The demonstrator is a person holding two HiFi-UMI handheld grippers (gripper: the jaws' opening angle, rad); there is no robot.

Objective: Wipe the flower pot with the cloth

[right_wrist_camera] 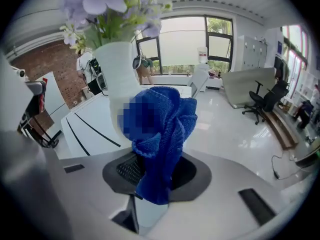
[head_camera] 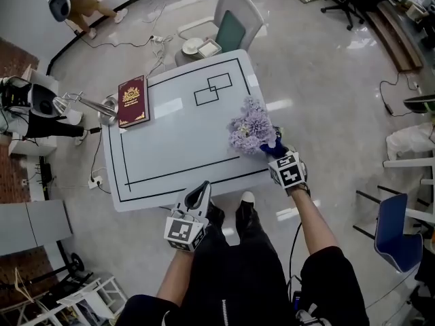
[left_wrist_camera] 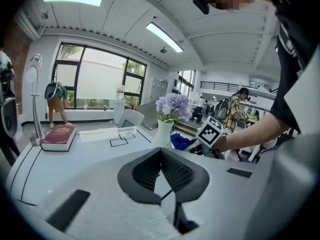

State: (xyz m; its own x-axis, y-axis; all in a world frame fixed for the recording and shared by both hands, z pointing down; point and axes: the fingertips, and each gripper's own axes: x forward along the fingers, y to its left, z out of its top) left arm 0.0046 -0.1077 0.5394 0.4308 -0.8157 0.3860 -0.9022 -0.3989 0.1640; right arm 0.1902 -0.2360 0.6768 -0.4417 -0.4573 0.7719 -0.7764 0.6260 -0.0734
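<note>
A white flower pot (right_wrist_camera: 117,79) with purple flowers (head_camera: 249,125) stands near the table's front right corner. My right gripper (head_camera: 281,157) is shut on a bunched blue cloth (right_wrist_camera: 165,129). The cloth (head_camera: 272,147) is right up against the pot's side; contact itself is hidden. In the left gripper view the pot (left_wrist_camera: 164,132) and cloth (left_wrist_camera: 179,141) show side by side, with the right gripper's marker cube (left_wrist_camera: 210,132) behind. My left gripper (head_camera: 199,194) hangs off the table's front edge, jaws shut on nothing (left_wrist_camera: 161,159).
The white table (head_camera: 177,148) carries black outline markings. A red book (head_camera: 132,100) lies at its far left corner beside a metal lamp stand (head_camera: 92,104). A white chair (head_camera: 234,20) and plates (head_camera: 199,46) stand beyond it; a blue chair (head_camera: 397,233) is to the right.
</note>
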